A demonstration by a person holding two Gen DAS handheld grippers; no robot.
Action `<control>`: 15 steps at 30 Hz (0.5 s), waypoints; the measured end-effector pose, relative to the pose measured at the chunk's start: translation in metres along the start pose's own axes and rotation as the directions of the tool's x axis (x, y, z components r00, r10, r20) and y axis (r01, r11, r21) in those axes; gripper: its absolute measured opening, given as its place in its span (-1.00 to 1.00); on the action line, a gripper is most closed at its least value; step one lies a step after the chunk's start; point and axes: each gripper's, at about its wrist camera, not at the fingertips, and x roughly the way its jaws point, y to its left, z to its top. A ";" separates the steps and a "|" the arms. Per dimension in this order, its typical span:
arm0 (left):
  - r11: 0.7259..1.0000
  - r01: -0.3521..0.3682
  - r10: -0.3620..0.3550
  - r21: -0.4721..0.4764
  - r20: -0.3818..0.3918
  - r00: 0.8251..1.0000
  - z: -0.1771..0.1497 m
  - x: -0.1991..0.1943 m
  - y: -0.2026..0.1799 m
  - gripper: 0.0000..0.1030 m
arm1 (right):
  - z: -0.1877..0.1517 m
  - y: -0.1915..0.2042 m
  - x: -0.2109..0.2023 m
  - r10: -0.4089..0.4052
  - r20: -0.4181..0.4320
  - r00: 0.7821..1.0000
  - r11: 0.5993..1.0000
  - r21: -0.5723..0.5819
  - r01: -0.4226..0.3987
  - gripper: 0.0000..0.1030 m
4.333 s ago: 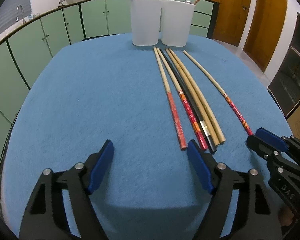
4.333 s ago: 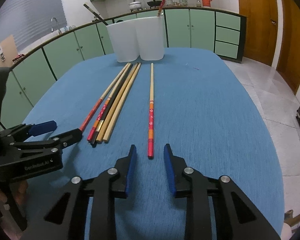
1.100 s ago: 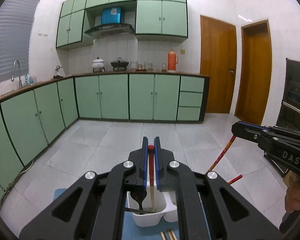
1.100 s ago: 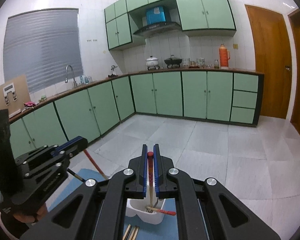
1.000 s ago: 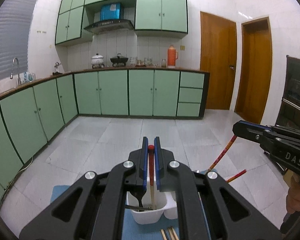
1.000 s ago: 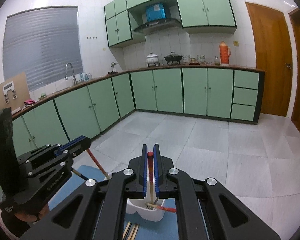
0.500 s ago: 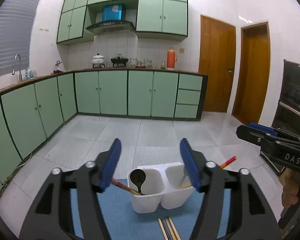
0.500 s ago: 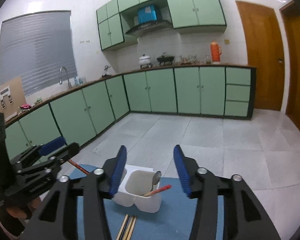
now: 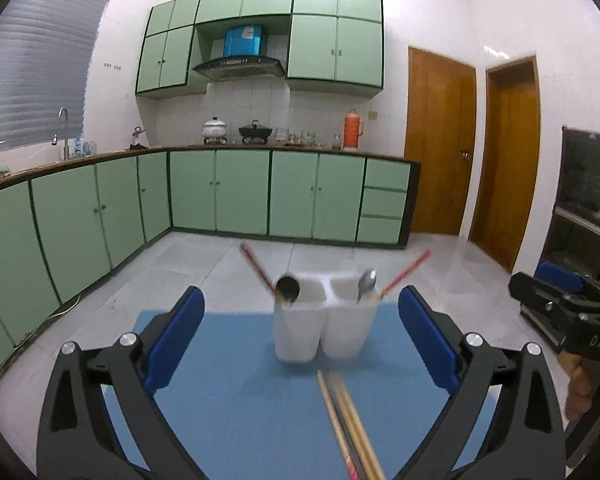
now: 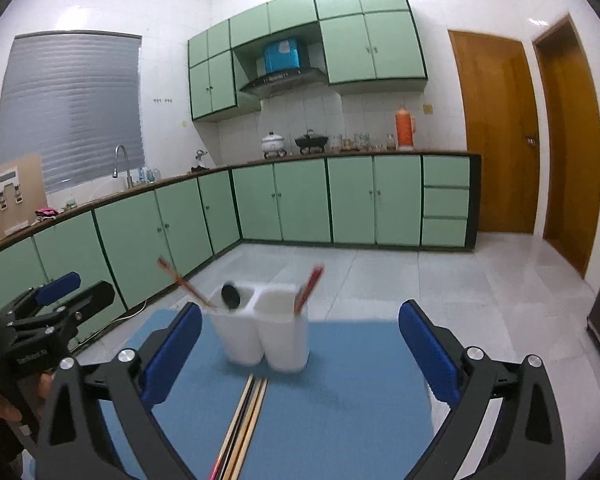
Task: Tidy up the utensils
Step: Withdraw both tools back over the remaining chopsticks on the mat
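A white two-compartment holder [image 9: 300, 340] [image 10: 284, 344] stands at the far end of the blue mat [image 9: 220, 400] [image 10: 340, 380]. Its left cup holds a red-ended chopstick [image 9: 256, 268] [image 10: 180, 280] and a black spoon [image 9: 287, 289]. Its right cup holds another red-ended chopstick [image 9: 406, 274] [image 10: 310, 286] and a metal spoon [image 9: 366, 282]. Several loose chopsticks [image 9: 348, 424] [image 10: 242, 420] lie on the mat in front of the holder. My left gripper [image 9: 300, 295] and right gripper [image 10: 300, 310] hang short of the holder. Both pairs of jaws are opening wide, with nothing between them.
The mat's far edge [image 9: 204, 314] drops to a tiled floor. Green cabinets [image 9: 240, 192] line the back and left walls, and wooden doors [image 9: 440, 144] stand at the right. A hand holds the right gripper [image 9: 556, 300] at the right of the left wrist view.
Each gripper was shut on a red-ended chopstick above the holder. Both have let go, opened wide and drawn back. The two chopsticks now lean in the cups.
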 end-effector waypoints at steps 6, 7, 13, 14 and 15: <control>0.999 -0.024 0.026 0.032 -0.071 0.997 -0.040 -0.021 0.004 0.85 | -0.039 0.004 -0.013 -0.012 -0.068 0.998 1.000 0.022 0.014 0.88; 0.999 -0.026 0.029 0.034 -0.086 0.996 -0.047 -0.023 0.005 0.85 | -0.045 0.003 -0.014 -0.011 -0.078 0.997 1.000 0.025 0.013 0.88; 0.998 -0.034 0.042 0.051 -0.174 0.984 -0.085 -0.030 0.009 0.85 | -0.083 0.014 -0.015 -0.022 -0.147 0.989 1.000 0.018 0.025 0.88; 0.998 -0.034 0.044 0.055 -0.187 0.981 -0.091 -0.030 0.009 0.85 | -0.091 0.016 -0.014 -0.027 -0.160 0.987 1.000 0.008 0.028 0.88; 0.998 -0.035 0.046 0.058 -0.207 0.977 -0.099 -0.030 0.009 0.85 | -0.098 0.019 -0.013 -0.028 -0.174 0.984 1.000 0.001 0.029 0.88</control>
